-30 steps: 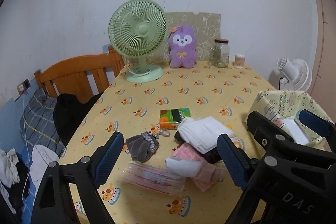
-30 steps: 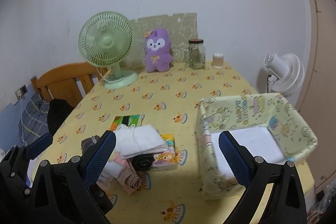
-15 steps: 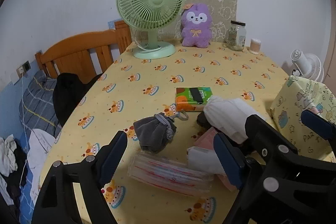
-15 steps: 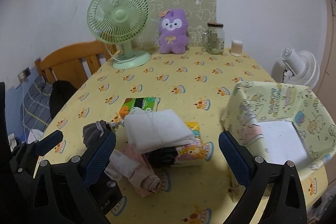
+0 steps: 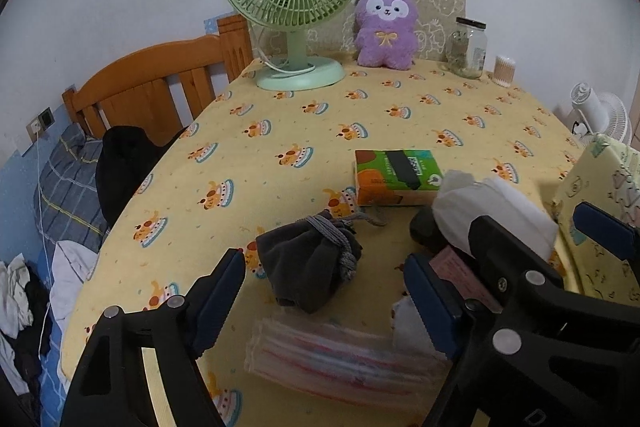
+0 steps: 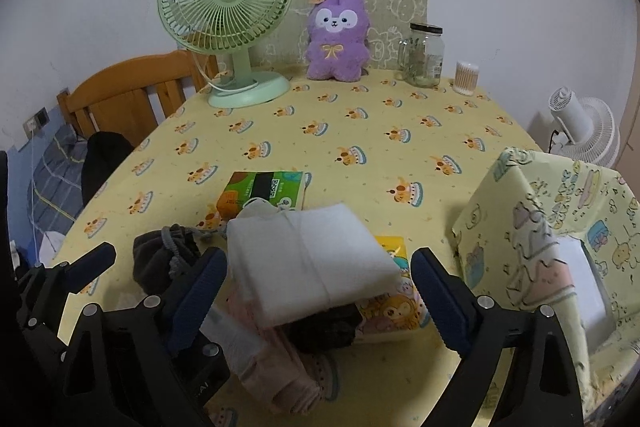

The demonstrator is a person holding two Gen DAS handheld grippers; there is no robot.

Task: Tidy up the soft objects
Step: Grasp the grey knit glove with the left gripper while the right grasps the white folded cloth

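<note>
Yellow cloth printed with little cakes covers the table (image 6: pixel 360 115), and the soft things lie heaped near its front edge, none of them yet in the patterned fabric bin (image 6: pixel 532 211) at the front right corner. The step in hand looks like the approach to a first pick.

The right gripper (image 6: pixel 316 299) hangs tilted down over the heap, its blue pads either side of the white folded bundle (image 6: pixel 308 259) but clear of it; the jaws are closing with that bundle between them, nothing gripped. The bundle tops the pile, over a dark item, a cartoon-printed packet (image 6: pixel 394 299) and pinkish rolled cloths (image 6: pixel 280 363).

The left gripper (image 5: pixel 326 299) is angled down likewise, towards the front left edge. Its jaws are closing too, with the grey drawstring pouch (image 5: pixel 312 263) between and just beyond the pads, untouched; a clear packet of striped masks (image 5: pixel 340 355) lies below them, closest to the front edge. A green and orange tissue pack (image 5: pixel 396 177) sits behind the heap, towards the table's middle.

Next, I judge, each hand must sink a little further so the pads bracket their item low, then squeeze. The white bundle is bulky and loosely tied, so a grip across its middle seems safest before carrying it to the bin.
</note>
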